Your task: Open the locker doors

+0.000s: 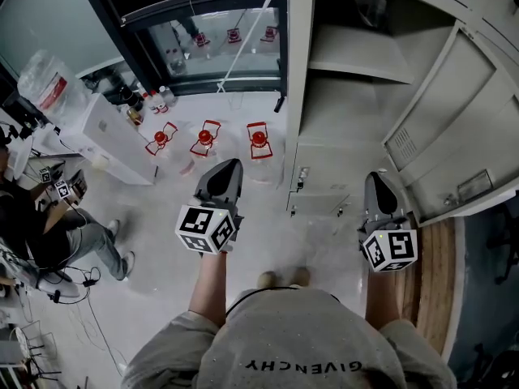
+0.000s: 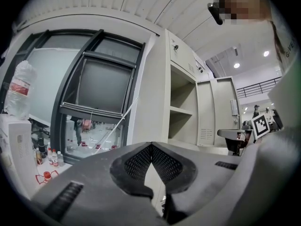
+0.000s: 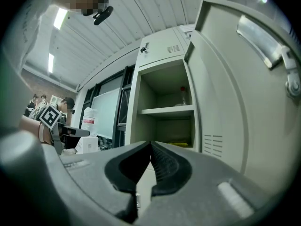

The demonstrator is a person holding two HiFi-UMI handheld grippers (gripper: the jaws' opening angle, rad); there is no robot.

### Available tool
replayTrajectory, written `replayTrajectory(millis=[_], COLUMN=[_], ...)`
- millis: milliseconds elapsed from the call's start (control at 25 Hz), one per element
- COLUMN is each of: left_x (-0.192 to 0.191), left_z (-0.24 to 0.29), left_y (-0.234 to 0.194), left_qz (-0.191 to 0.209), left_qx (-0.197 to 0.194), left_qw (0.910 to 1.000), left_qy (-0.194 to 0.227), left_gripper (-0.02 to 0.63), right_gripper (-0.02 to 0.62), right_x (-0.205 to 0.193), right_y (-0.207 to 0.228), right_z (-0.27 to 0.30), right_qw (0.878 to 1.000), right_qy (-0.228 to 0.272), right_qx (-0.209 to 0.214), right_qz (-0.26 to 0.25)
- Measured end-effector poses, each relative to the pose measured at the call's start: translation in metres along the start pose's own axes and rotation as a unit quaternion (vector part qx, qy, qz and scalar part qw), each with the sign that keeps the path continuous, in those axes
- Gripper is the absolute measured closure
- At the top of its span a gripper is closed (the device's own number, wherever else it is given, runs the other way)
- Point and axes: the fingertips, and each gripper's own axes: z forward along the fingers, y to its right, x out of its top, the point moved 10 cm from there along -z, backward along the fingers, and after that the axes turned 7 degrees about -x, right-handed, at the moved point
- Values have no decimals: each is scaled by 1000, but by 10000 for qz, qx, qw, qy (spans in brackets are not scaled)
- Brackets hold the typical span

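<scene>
Nearest us are our two grippers, the left gripper [image 1: 230,165] and the right gripper [image 1: 375,178]. Both have their jaws pressed together on nothing, and neither touches a door. Just ahead of the right one stands the locker [image 1: 302,71], with one tall door [image 1: 454,128] already wide open and baring one shelf. We judge the job partly done: one small top door [image 3: 162,46] and one lower door [image 1: 320,189] look closed. Three small red objects [image 1: 204,138] sit on the floor to the left.

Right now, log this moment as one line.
left gripper: shut, empty | right gripper: shut, empty | large locker door: open, shelf showing | top locker door: closed
</scene>
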Motion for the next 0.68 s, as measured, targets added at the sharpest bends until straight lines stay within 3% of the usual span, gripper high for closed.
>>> replayTrajectory(millis=[680], left_x=[1], left_z=[0], left_y=[-12], left_qz=[0], left_qx=[177], left_qw=[9998], left_qy=[-21], left_gripper=[607], right_gripper=[595], right_x=[-12], right_y=[-7], right_z=[17], right_qw=[9995], right_qy=[-148], right_qx=[214], right_qz=[152])
